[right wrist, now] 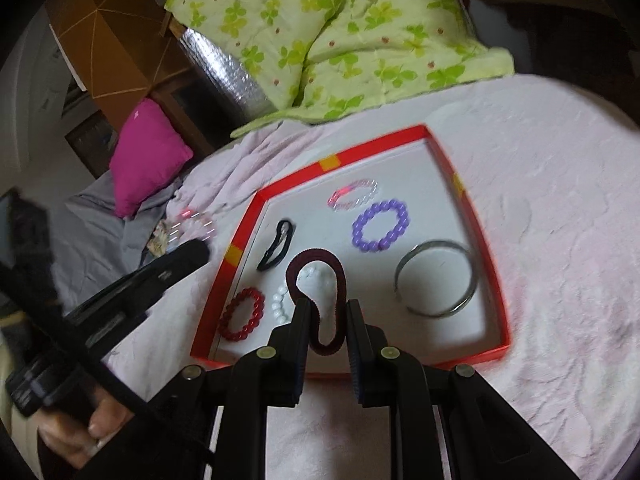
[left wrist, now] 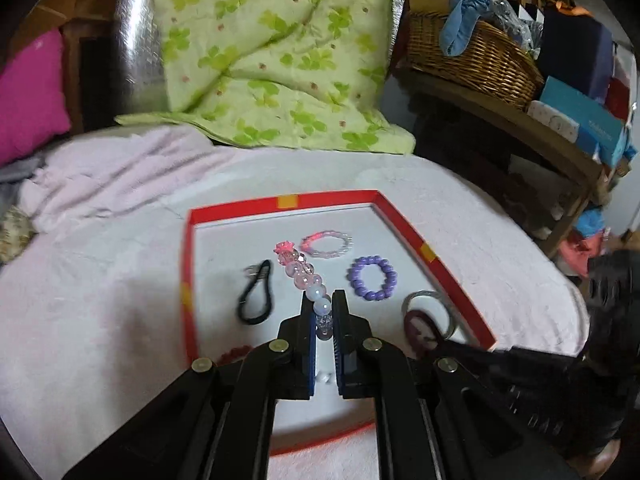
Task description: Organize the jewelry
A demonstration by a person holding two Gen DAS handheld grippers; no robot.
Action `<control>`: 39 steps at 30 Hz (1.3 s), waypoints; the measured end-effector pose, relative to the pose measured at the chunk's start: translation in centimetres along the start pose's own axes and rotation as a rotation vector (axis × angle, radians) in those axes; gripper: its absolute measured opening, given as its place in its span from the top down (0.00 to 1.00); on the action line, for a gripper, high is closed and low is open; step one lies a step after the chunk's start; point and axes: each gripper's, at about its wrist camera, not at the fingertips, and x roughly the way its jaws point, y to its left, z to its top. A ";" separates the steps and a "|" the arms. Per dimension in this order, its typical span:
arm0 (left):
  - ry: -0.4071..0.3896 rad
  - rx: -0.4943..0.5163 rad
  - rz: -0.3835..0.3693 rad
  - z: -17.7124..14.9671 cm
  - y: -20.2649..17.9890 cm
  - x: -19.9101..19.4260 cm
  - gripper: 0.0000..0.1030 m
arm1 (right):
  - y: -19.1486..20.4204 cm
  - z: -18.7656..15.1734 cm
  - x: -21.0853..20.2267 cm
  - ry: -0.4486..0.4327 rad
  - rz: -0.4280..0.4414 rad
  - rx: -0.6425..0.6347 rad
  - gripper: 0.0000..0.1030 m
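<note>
A red-rimmed shallow box [left wrist: 335, 197] [right wrist: 486, 216] lies on a pink blanket. My left gripper [left wrist: 323, 305] is shut on a pink and white bead bracelet [left wrist: 301, 268], held above the box. My right gripper [right wrist: 329, 313] is shut on a dark maroon hair tie [right wrist: 320, 258], also above the box. In the box lie a purple bead bracelet [left wrist: 372, 278] [right wrist: 381, 225], a pink clear bracelet [left wrist: 328, 245] [right wrist: 354, 194], a black loop [left wrist: 255, 297] [right wrist: 276, 251], a silver bangle [right wrist: 436, 278], a red bead bracelet [right wrist: 242, 314] and white beads [right wrist: 280, 303].
A green floral quilt [left wrist: 276, 52] lies behind the box. A magenta pillow [right wrist: 146, 156] is at the left. A wicker basket [left wrist: 472, 60] and boxes stand on a wooden shelf at the right. The left gripper's body [right wrist: 132, 288] shows in the right wrist view.
</note>
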 end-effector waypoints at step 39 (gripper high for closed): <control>-0.039 -0.184 0.347 1.8 1.3 -4.1 0.23 | -1.5 1.1 -4.9 -0.159 -0.093 0.056 0.44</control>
